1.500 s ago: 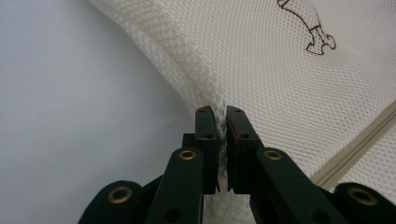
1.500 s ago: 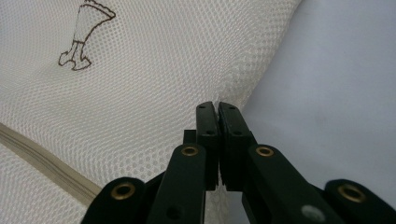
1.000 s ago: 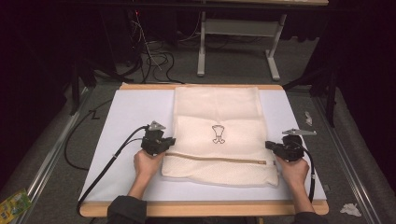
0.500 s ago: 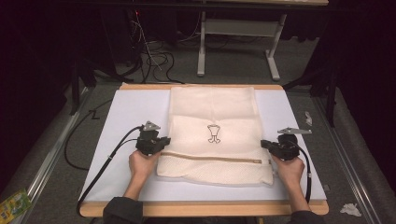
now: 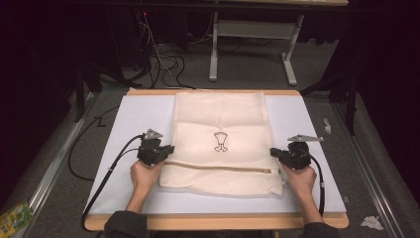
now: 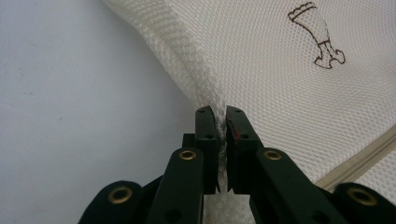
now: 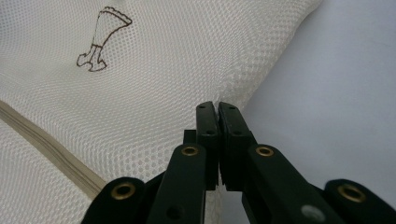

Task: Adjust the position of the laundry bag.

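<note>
Both forearms reach in from the table's near edge, palms down. The left gripper [image 5: 157,150] and right gripper [image 5: 288,154] are each clamped on opposite side edges of the cream rectangular mesh laundry bag [image 5: 221,144], which lies flat mid-table on the white mat [image 5: 129,124].

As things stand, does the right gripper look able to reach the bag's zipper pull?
Probably not right away: the right gripper is shut on the mesh bag edge. The zipper pull lies just below it, nothing between, but it must let go first.

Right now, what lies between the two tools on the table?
In the high view, the cream mesh bag spans from the left tool to the right tool, each pinching an edge.
</note>
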